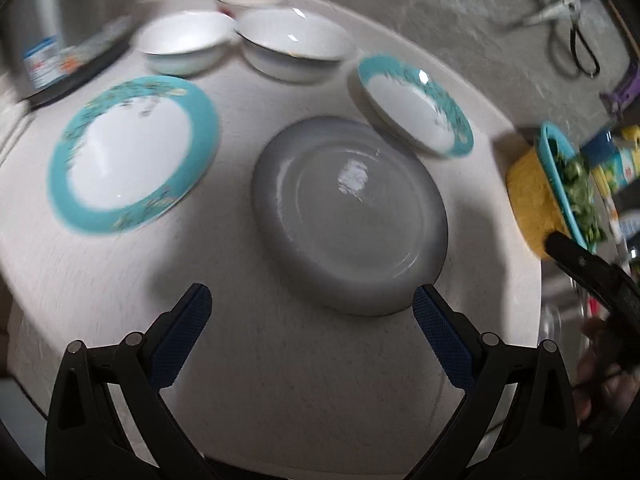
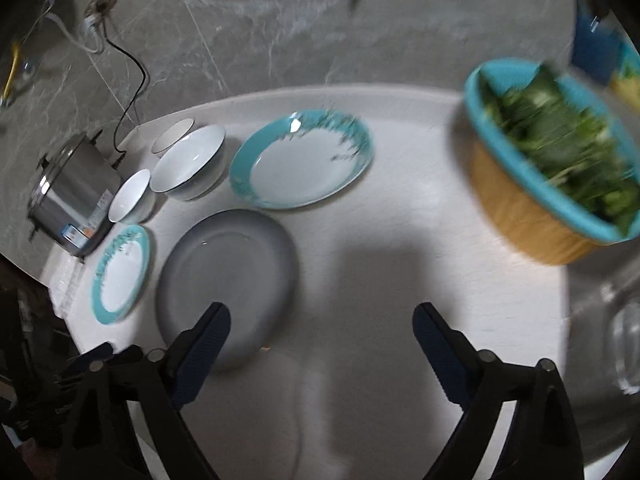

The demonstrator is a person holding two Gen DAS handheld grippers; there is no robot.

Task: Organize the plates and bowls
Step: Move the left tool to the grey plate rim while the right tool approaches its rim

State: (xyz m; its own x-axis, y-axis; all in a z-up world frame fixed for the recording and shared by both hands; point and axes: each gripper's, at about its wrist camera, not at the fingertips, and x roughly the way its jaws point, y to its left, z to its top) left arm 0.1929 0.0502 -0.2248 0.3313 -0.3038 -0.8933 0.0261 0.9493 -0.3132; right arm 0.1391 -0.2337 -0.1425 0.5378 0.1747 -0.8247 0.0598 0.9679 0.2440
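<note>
A grey plate [image 1: 348, 216] [image 2: 228, 268] lies on the white counter [image 1: 260, 360]. My left gripper [image 1: 312, 294] stands open just above the plate's near rim, its right finger beside the edge, nothing between the pads. A large teal-rimmed plate [image 1: 132, 152] [image 2: 120, 272] sits to its left, and another teal-rimmed plate [image 1: 416, 106] [image 2: 302, 160] lies behind it. Three white bowls [image 1: 294, 44] [image 2: 188, 164] cluster at the back. My right gripper [image 2: 320, 316] is open over bare counter [image 2: 380, 220], its left finger over the grey plate's near right rim.
A steel rice cooker [image 1: 60, 32] [image 2: 72, 200] stands at the back left, its cord running up the marble wall. A yellow basket of greens [image 1: 536, 196] [image 2: 552, 160] sits at the right. A steel sink with a glass [image 2: 628, 348] lies past the counter's right edge.
</note>
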